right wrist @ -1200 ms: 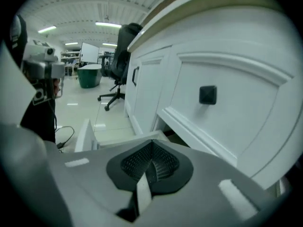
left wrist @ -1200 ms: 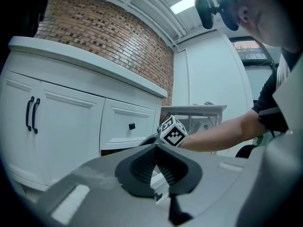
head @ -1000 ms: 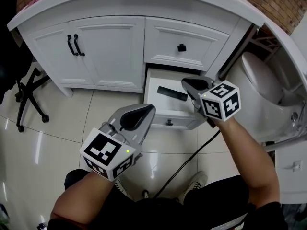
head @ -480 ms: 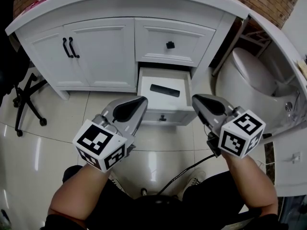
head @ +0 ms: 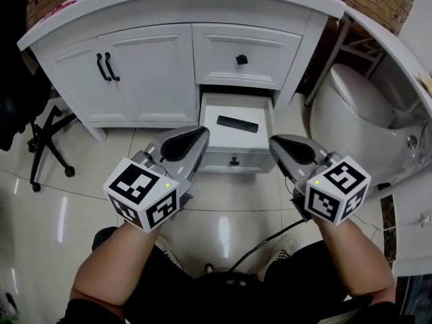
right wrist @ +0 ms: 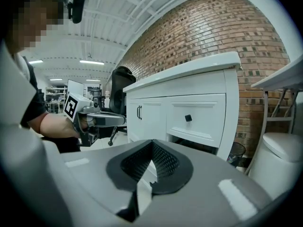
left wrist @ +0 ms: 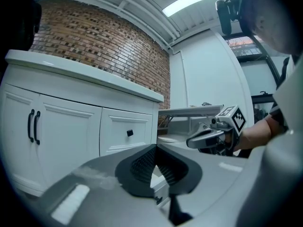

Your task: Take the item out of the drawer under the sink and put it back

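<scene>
Head view: a slim black item (head: 237, 124), possibly a remote, lies inside the open bottom drawer (head: 223, 159).
Left gripper view: the left hand-held gripper (left wrist: 155, 155) has its jaws pressed together, empty.
Right gripper view: the right hand-held gripper (right wrist: 151, 150) is likewise closed and empty.

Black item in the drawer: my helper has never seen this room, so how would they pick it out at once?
Find the white vanity; right of its double doors, under the closed drawer, the bottom drawer is pulled open. On its floor lies a flat black bar, the only thing in it.
</scene>
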A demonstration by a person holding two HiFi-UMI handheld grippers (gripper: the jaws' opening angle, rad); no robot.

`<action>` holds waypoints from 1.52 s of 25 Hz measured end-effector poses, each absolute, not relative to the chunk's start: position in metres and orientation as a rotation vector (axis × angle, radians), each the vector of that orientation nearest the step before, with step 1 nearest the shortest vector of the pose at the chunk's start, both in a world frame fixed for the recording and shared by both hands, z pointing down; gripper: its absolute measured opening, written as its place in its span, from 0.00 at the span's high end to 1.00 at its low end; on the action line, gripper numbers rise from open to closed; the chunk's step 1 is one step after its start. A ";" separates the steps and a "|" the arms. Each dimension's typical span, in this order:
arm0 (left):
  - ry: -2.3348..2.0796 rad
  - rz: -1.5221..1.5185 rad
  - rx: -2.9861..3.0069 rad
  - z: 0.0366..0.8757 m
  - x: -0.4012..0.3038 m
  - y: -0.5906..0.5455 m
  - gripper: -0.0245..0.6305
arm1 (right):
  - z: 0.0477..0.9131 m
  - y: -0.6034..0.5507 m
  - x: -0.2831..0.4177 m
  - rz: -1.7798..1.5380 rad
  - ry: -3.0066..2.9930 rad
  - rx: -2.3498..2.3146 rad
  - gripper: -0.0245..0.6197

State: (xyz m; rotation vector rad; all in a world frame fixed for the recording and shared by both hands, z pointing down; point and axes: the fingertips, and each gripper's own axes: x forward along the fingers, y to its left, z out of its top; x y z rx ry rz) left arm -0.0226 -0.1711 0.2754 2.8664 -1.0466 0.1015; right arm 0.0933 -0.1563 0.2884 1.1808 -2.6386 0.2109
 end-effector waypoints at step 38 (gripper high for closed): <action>-1.067 0.101 2.940 0.248 -0.022 -0.089 0.95 | 0.263 -0.071 0.107 0.233 -2.661 1.302 0.95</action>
